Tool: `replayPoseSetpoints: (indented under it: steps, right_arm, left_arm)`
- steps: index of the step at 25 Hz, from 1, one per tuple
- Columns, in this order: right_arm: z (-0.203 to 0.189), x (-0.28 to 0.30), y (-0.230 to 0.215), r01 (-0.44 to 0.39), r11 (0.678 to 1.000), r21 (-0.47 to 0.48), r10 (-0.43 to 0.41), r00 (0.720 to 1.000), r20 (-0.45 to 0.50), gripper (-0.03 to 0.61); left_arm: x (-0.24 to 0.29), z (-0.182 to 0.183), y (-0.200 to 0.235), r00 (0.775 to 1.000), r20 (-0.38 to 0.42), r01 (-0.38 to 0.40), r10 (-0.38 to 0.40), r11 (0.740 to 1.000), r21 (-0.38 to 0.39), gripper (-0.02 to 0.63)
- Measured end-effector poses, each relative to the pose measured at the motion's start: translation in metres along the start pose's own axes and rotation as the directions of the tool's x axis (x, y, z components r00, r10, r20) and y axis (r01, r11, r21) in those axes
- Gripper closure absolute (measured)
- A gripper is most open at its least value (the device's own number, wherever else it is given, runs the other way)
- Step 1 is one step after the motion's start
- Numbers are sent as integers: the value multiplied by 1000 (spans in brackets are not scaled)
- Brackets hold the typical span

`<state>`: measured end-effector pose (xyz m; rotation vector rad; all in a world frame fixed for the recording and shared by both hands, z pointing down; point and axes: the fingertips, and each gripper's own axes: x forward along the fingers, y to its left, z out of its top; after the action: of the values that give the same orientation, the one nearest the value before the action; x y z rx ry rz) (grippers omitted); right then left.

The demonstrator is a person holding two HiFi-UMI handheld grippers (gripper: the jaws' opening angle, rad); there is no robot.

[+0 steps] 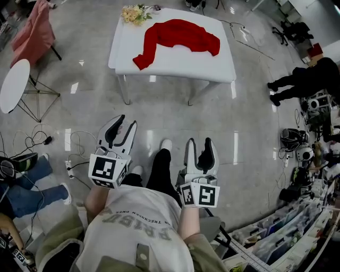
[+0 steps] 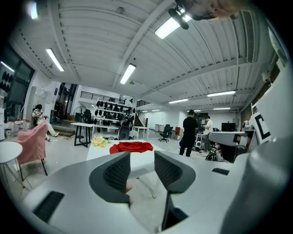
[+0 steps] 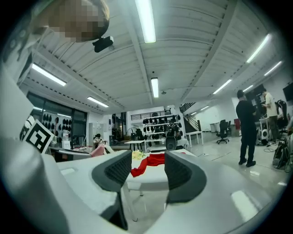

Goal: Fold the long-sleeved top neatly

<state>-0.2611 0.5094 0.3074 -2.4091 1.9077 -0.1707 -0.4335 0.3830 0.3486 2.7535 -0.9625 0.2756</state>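
the long-sleeved top (image 1: 178, 34) is soft red cloth, the table (image 1: 212, 66) smooth white, the floor (image 1: 159, 114) glossy.

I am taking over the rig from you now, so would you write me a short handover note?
Left gripper: jaws apart, empty.
Right gripper: jaws apart, empty.
Both are held over the floor, short of the white table.
The red long-sleeved top lies rumpled and unfolded on the table, one sleeve trailing toward its near left edge. Yellow flowers sit at the far left corner.
Done: nothing yet.
Left: step up, spread the top flat, fold it.
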Motion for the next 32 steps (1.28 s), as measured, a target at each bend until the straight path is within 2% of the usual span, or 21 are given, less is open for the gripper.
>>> replayPoseSetpoints:
  steps: [3, 6, 8, 20, 27, 32]
  right_arm:
    - [-1, 21, -30, 7, 1000, 3, -7, 1000, 5, 367]
    - [-2, 48, -61, -5, 1000, 9, 5, 1000, -1, 364]
    - [-3, 70, -78, -34, 999, 18, 34, 999, -15, 272]
    - [19, 214, -198, -172, 985, -9, 172, 985, -33, 272]
    - [5, 266, -227, -223, 974, 29, 225, 972, -66, 272]
    - [-11, 297, -239, -227, 973, 50, 230, 968, -100, 272]
  left_arm:
    - [24, -4, 4, 1000, -25, -7, 6, 1000, -18, 388]
    - [53, -3, 9, 999, -42, -36, 35, 999, -18, 359]
    - [74, 2, 12, 997, -49, -63, 62, 998, -19, 359]
    - [227, 44, -7, 978, -61, -202, 201, 979, -10, 356]
    - [268, 41, 5, 953, -118, -280, 278, 960, -1, 356]
    - [293, 34, 25, 939, -153, -312, 308, 950, -6, 357]
